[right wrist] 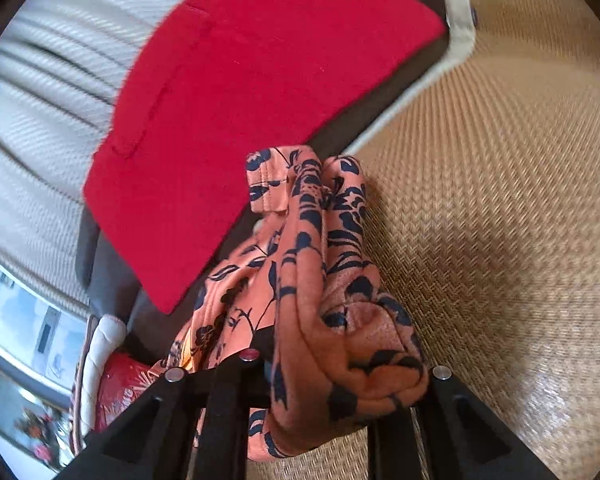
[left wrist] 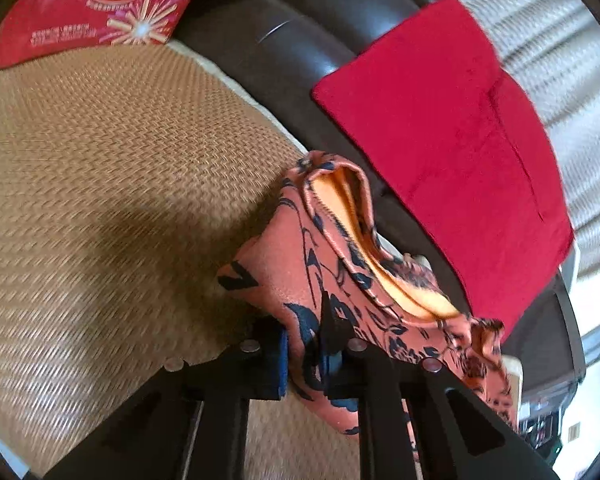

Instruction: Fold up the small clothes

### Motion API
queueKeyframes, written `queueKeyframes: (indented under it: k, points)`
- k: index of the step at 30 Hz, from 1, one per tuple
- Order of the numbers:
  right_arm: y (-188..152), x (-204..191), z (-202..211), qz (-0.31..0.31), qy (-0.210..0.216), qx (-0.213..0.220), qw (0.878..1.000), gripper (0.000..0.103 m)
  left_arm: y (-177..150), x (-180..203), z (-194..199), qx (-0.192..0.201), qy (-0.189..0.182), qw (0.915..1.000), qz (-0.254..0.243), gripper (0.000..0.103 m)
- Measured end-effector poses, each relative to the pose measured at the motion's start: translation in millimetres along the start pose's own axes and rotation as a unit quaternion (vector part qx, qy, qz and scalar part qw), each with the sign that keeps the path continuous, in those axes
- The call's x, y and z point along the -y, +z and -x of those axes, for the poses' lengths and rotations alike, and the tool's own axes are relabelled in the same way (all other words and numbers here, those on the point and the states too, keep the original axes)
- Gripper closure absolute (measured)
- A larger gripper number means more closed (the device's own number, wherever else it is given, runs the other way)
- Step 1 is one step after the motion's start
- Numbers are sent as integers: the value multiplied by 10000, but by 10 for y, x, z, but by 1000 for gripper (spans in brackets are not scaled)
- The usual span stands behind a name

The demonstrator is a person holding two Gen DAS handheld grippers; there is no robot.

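Floral garment (left wrist: 332, 264), apparently lengthwise between grippers

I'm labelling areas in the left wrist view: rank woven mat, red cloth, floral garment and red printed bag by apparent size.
1. woven mat
2. red cloth
3. floral garment, though it is nearest the camera
4. red printed bag, partly cropped

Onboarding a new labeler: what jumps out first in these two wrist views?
The orange floral garment grabs the eye: bunched and hanging at centre, pinched by both the left gripper and the right gripper, above the woven tan mat. Behind it a plain red cloth lies flat over the dark sofa edge. A red printed package sits at the mat's far corner, upper left in the left wrist view.
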State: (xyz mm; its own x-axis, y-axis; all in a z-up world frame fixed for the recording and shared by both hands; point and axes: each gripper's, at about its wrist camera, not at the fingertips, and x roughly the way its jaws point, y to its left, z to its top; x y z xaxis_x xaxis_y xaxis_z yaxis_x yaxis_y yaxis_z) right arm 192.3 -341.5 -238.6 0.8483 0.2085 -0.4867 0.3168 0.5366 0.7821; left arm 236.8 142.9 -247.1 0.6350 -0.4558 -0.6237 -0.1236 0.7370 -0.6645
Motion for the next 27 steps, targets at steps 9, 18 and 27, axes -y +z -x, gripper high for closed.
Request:
queueKeyframes:
  k: [9,18,27]
  points:
    - [-529,433,815,-139,-172,-395,9990,86,-792,-245,589,-445,457,9948,-798,89]
    - [-524,669,1030,-511,-578,-1042,9916,74,-729,-189,1168,-180,717,9899,-1212,85]
    - [-295,436,1404,-15,-722,-68,9974,74,-963,484,508,-1756,-85,9376,-2999,85]
